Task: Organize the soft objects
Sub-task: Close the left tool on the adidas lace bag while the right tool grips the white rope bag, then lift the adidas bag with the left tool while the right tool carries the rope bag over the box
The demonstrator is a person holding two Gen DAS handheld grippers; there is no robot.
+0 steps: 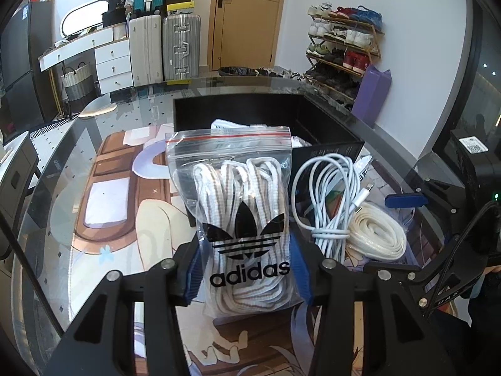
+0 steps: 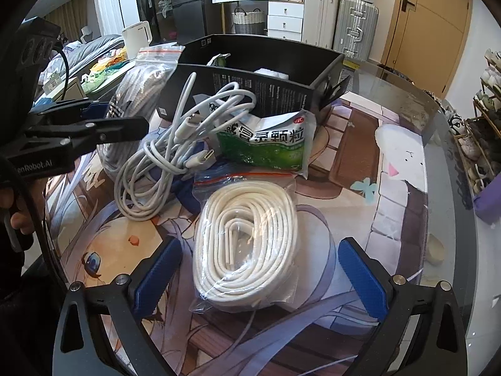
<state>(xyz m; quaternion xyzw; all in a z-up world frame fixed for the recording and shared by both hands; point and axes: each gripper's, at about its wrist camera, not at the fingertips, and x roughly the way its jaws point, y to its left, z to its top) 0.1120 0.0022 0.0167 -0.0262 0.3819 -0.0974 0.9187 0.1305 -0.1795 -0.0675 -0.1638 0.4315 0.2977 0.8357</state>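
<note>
Left gripper [image 1: 245,269]: clamped on the lower half of the bag of striped laces [image 1: 241,219], which stands upright between the blue pads, in front of the black box [image 1: 328,116].
Doing it well: grip looks low, so I'd lift the floppy top clear of the near wall before letting go inside.
Cable [image 2: 175,144]: loose white tangle against the box's near wall; it could snag.
Green sachet [image 2: 269,144]: leaning on that wall too.
Right gripper [image 2: 263,279]: released, jaws wide either side of the bag of cream laces [image 2: 247,244] on the glass tabletop [image 2: 438,144], pads not touching.
</note>
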